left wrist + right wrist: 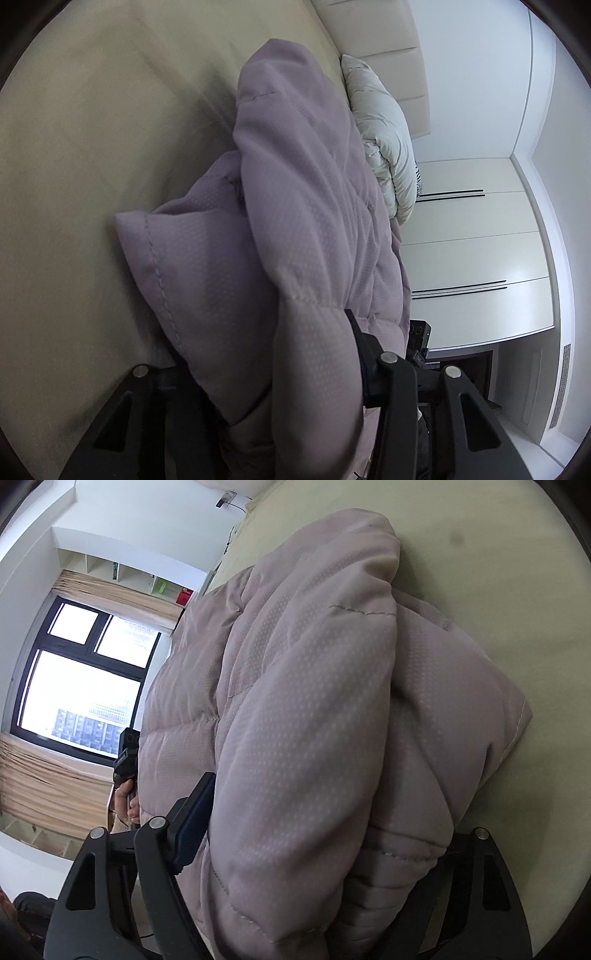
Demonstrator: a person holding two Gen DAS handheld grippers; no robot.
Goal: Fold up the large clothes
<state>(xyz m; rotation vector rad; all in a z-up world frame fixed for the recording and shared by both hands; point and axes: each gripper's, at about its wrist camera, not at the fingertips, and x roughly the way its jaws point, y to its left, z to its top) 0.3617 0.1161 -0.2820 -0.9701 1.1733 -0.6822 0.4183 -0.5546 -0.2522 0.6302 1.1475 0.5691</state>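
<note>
- Your left gripper [295, 354] has a thick fold of the jacket [295, 206] between its fingers; the one visible pad [356, 332] lies against the padding, the other is buried, so it reads as a pinch on the jacket.
- Your right gripper [314, 834] straddles a bulky roll of the same jacket [314, 686]. Its left pad [192, 812] presses on the cloth, the right one is hidden under the fabric, so this too looks like a grip.
- The jacket (mauve, quilted, puffy) lies bunched on the bed [92, 147], one cuffed end flopped onto the sheet.
- A white pillow [384, 129] sits just behind it, by the headboard [388, 44].
- In the right view your left hand [127, 801] shows beyond the jacket, before the window [81, 672].
</note>
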